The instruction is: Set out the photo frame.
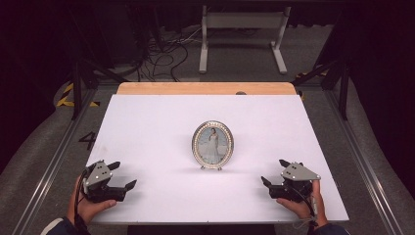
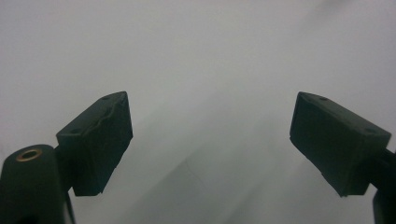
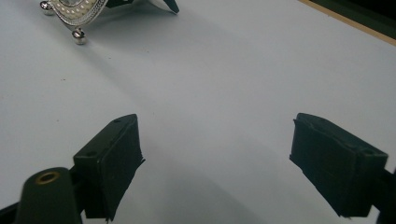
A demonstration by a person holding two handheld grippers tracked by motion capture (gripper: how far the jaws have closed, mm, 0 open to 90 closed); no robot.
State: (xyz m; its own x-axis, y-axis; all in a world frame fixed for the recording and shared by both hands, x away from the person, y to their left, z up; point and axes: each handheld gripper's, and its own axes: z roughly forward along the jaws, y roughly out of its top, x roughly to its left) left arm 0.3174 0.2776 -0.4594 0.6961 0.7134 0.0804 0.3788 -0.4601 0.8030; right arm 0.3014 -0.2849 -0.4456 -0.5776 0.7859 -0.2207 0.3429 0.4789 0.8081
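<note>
White sheeting covers the desk (image 1: 147, 127), and nearest the person, well short of the frame (image 1: 213, 145), both tongs rest low on it. The left tongs (image 1: 121, 176) sit near and to the left of the frame, the right tongs (image 1: 275, 172) near and to its right. Each pair has its jaws spread wide apart with nothing between them.

The frame stands upright at the middle of the desk, an oval silver rim set with beads around a portrait, on small ball feet. Beyond it a strip of bare wood (image 1: 205, 88) edges the desk's far side.

The frame is probably light but stiff and fragile, with glazing over the picture; the metal rim looks slippery and the whole could tip backward easily. A hold on the rim's two sides, low down, seems safest.

The right gripper view catches the frame's lower rim (image 3: 77, 11), one ball foot (image 3: 79, 36) and a dark back stand (image 3: 168, 4), which the high view hides. The left gripper view looks along its jaws at bare white sheeting.
</note>
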